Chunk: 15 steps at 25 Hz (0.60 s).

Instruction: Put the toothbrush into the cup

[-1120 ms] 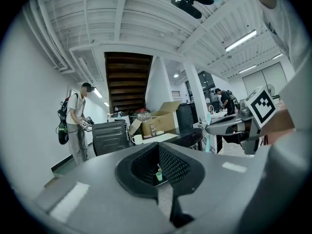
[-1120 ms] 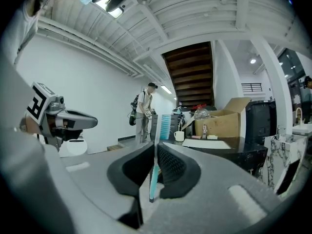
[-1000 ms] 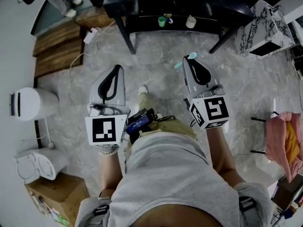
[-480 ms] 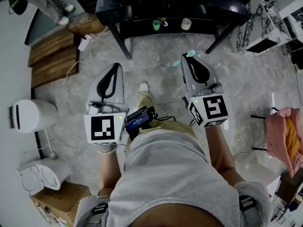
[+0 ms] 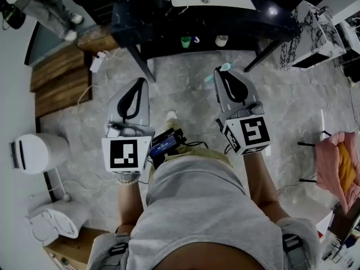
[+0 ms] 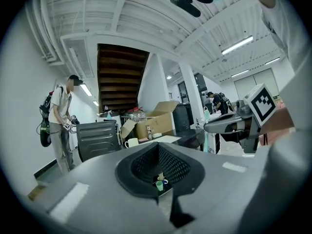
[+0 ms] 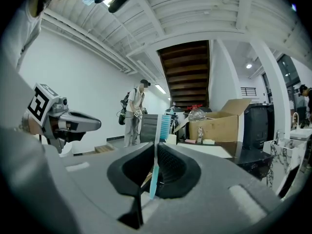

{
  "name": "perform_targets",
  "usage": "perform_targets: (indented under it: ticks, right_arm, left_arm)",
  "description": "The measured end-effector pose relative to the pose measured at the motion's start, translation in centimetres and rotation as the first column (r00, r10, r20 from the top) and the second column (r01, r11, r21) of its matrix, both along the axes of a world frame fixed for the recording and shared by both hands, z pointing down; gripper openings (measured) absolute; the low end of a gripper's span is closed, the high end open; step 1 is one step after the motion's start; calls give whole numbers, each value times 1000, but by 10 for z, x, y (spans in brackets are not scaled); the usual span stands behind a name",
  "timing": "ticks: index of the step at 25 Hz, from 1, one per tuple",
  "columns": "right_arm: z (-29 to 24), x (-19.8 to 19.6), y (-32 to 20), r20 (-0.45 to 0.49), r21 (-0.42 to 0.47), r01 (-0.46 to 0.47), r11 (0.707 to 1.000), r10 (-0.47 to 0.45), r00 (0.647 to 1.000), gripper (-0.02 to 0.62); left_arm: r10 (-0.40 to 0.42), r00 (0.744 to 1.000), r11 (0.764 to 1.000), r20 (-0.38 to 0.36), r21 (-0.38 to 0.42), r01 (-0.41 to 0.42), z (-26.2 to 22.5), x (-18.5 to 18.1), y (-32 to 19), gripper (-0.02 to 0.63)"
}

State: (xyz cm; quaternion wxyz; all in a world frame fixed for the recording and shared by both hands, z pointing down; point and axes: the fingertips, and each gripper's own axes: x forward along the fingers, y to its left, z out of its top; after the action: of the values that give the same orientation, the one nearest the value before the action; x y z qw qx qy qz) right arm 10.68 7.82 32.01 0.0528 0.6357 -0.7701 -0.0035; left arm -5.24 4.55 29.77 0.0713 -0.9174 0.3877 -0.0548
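My right gripper (image 5: 223,72) stays clamped on the toothbrush (image 7: 155,152), which sits crosswise between its jaws with the bristle end sticking out. My left gripper (image 5: 140,81) has its jaws pressed together on nothing. Since a second ago both have drawn nearer the black worktop (image 5: 242,22). The green cup (image 5: 185,41) stands there, still ahead of the brush.

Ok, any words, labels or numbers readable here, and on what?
None are readable.
White marker cubes on the left grey tool and right grey tool: black square patterns only, no letters.
No legible print on the light-blue plastic toothbrush or the brown cardboard box.
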Motion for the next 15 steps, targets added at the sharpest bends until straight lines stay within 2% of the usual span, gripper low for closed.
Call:
perform_targets:
  ticks: [15]
  right_arm:
    - [-8,2,-130,2,-36,-43,998,43,999,23]
  left_arm:
    - [49,999,998,2,-38,-49,-4,6,-135,11]
